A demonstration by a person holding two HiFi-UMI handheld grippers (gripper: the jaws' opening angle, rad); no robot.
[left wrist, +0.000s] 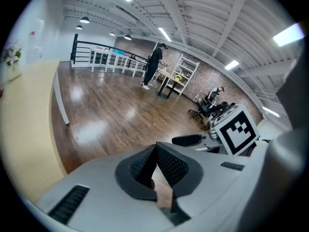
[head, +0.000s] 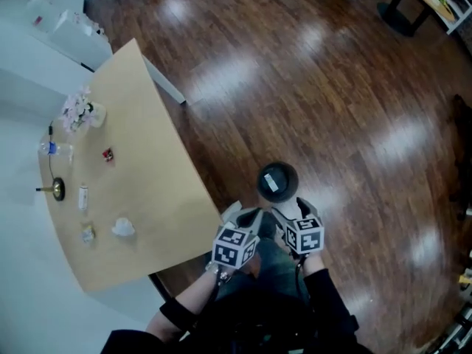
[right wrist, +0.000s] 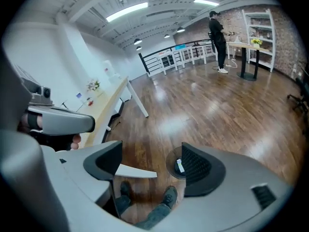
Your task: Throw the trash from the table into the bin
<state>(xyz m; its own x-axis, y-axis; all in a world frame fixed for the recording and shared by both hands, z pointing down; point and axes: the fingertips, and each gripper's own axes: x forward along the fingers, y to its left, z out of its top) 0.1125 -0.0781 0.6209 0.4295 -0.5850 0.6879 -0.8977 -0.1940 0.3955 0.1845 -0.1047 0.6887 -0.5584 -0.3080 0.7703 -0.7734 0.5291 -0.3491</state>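
The round dark bin (head: 277,181) stands on the wood floor, with a white scrap inside it. Both grippers hang side by side just in front of it, above the person's legs. My left gripper (head: 242,216) is shut, its pads (left wrist: 166,164) meeting with nothing between them. My right gripper (head: 289,214) is open and empty; in the right gripper view the bin (right wrist: 175,165) shows between its jaws. On the pale wooden table (head: 158,198) at the left lie a crumpled white paper (head: 122,227), a small packet (head: 87,233), a small white bottle (head: 82,196) and a red bit (head: 108,154).
A flower pot (head: 80,111), a water bottle (head: 56,149) and a black-and-gold round thing (head: 57,189) sit along the table's far edge. A person stands by a shelf and desk (right wrist: 218,33) across the room. The person's shoes (right wrist: 169,195) are below the right gripper.
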